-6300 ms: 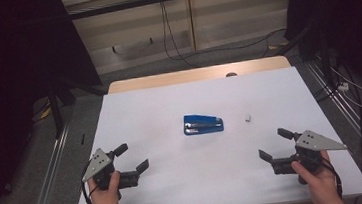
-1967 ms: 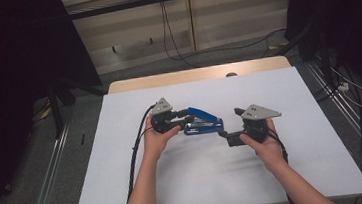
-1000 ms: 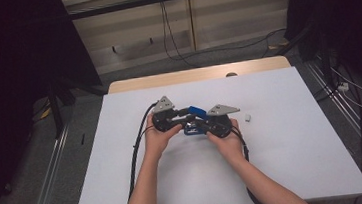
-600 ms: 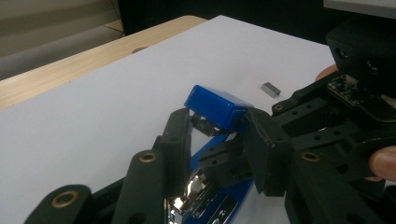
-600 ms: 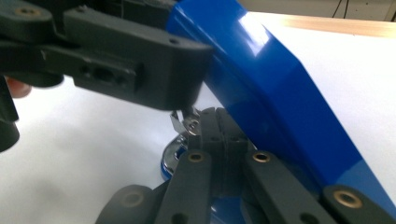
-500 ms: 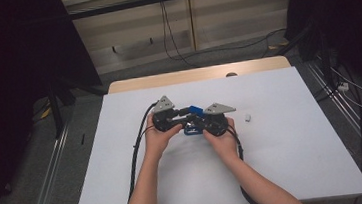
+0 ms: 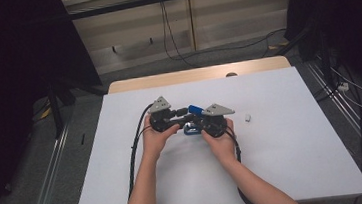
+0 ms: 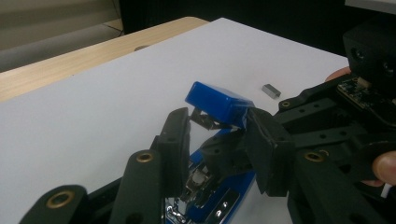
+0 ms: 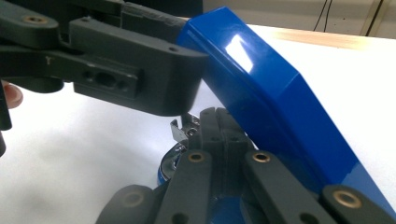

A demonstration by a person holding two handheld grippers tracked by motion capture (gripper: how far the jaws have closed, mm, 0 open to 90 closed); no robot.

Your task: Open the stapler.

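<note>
One blue stapler (image 7: 193, 112) sits just above the middle of the high view, between the two grippers. Its long axis runs roughly left to right across the frame, and its blue top cover is swung open, rising up and to the right from the base. In the left gripper view, the left gripper (image 8: 217, 140) grasps the raised cover's end between its jaws. In the right gripper view, the right gripper (image 9: 219, 123) has its jaws pressed together, tips at the stapler's metal inner part beneath the cover; whether they pinch it cannot be told. One small block of staples (image 7: 248, 118) lies apart, right of the stapler. The surface is one white table (image 7: 300, 161) with a wooden far edge; dark curtains flank it and cables trail on the floor.
</note>
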